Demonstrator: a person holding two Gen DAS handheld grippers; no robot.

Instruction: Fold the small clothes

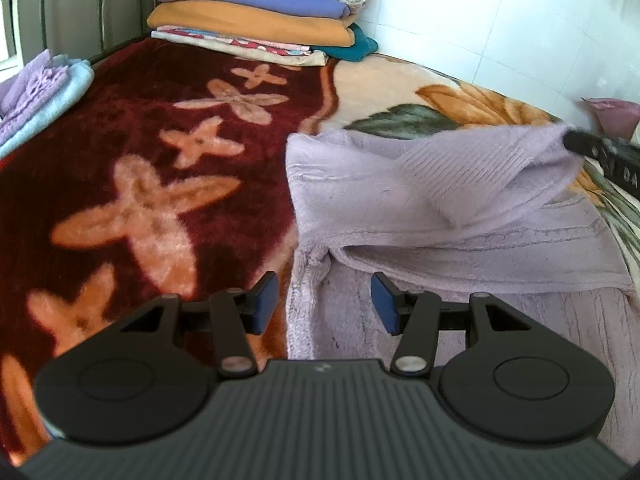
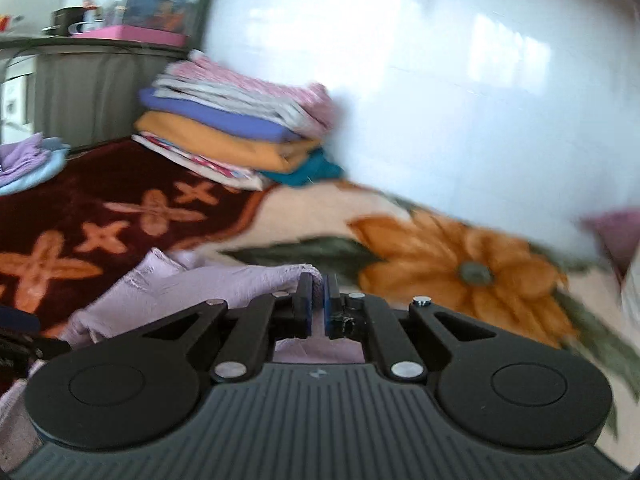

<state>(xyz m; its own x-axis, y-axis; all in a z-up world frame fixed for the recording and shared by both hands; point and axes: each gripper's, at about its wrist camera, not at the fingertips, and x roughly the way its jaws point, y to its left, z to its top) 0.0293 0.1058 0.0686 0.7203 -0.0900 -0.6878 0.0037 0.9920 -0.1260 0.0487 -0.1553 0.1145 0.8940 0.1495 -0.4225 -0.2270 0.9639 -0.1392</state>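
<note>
A lilac knitted garment [image 1: 460, 240] lies spread on the flowered blanket [image 1: 140, 200] of a bed. My left gripper [image 1: 325, 302] hovers open over the garment's near left edge, its blue pads apart and not pressing the cloth. At the right edge of the left wrist view, the right gripper's [image 1: 572, 142] black fingertips pinch a ribbed corner of the garment and hold it raised off the bed. In the blurred right wrist view, my right gripper [image 2: 318, 300] is shut on the lilac garment [image 2: 192, 288], with cloth squeezed between the blue pads.
A stack of folded clothes [image 1: 256, 12] stands at the back against the white tiled wall [image 1: 500, 20]. Folded lilac and light blue pieces [image 1: 40, 92] lie at the far left. A purple pillow [image 1: 612, 116] sits at the right edge.
</note>
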